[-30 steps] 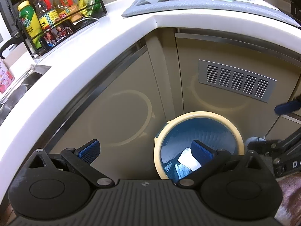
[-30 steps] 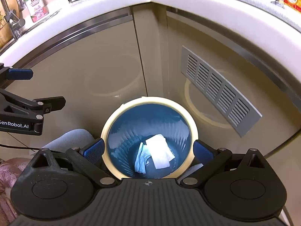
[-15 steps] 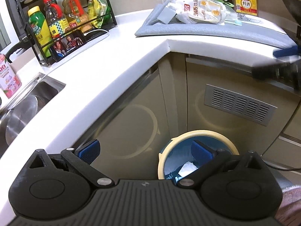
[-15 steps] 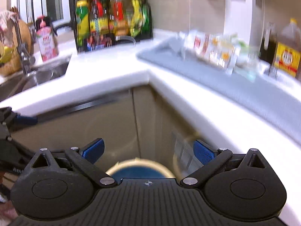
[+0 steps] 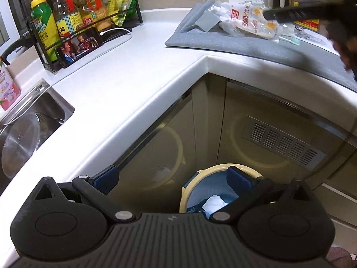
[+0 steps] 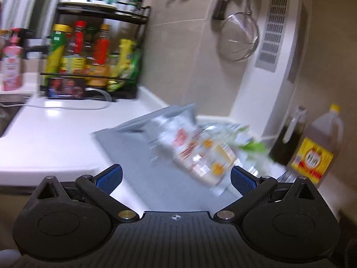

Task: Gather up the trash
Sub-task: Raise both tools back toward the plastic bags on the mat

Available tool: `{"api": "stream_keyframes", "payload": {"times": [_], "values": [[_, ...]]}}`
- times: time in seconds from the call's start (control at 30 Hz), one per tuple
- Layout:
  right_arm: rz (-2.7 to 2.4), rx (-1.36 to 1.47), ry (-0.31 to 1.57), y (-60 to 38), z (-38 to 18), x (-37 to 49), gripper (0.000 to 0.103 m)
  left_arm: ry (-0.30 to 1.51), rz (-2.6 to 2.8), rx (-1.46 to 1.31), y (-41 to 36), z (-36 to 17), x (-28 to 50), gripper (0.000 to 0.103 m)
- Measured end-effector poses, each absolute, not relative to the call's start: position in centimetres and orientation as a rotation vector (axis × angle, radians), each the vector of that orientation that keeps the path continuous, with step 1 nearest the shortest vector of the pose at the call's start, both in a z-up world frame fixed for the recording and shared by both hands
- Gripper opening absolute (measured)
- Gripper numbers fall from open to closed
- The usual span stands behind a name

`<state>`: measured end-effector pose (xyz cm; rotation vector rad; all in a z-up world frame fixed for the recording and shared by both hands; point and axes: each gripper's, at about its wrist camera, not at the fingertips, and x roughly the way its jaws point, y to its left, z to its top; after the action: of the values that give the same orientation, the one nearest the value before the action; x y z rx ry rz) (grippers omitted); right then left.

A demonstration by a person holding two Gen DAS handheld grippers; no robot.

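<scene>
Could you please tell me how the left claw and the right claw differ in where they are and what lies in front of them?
The left claw hangs low beside the cabinet, over the trash bin with white paper inside; the right claw is raised above the counter, facing the printed plastic wrappers on the grey mat. The left view is sharp; the right view is motion-blurred. Both are open and empty.

The left wrist view looks down past the counter corner (image 5: 206,59) at the bin (image 5: 223,189) at 6 o'clock. The right wrist view faces level along the grey mat (image 6: 142,147). Both share the condiment rack (image 5: 73,17), at 11 o'clock.
</scene>
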<state>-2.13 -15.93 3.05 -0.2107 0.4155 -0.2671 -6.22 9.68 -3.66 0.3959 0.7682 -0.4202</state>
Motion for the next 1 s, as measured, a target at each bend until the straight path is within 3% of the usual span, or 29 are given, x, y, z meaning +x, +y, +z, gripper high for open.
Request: {"api": "stream_keyframes", "payload": {"times": [0.27,0.67,0.7,0.73,0.83,1.0], "values": [[-0.325,-0.252,0.482,-20.6,2.5,6.3,0.103,0.778,-0.41,0.396,9.6,-3.3,-4.7,0.103],[-0.324,-0.282,0.643,-22.4,-0.3,12.0,0.102,0.797,-0.41,0.391,9.4,-3.2,-3.6,0.103],[-0.325,-0.296,0.639,-22.2,-0.5,11.8,0.098,0.797,-0.411,0.393,9.3,-3.2,-3.7,0.103],[-0.331,-0.311,0.63,-22.0,-0.5,11.5,0.08,0.797,-0.411,0.394,9.3,-3.2,-3.7,0.103],[-0.324,-0.339,0.582,-21.3,-0.3,9.9,0.057,0.796,-0.414,0.399,9.1,-3.2,-3.7,0.103],[-0.3,-0.364,0.48,-19.9,0.3,5.9,0.035,0.787,-0.42,0.417,8.3,-3.0,-4.0,0.103]]}}
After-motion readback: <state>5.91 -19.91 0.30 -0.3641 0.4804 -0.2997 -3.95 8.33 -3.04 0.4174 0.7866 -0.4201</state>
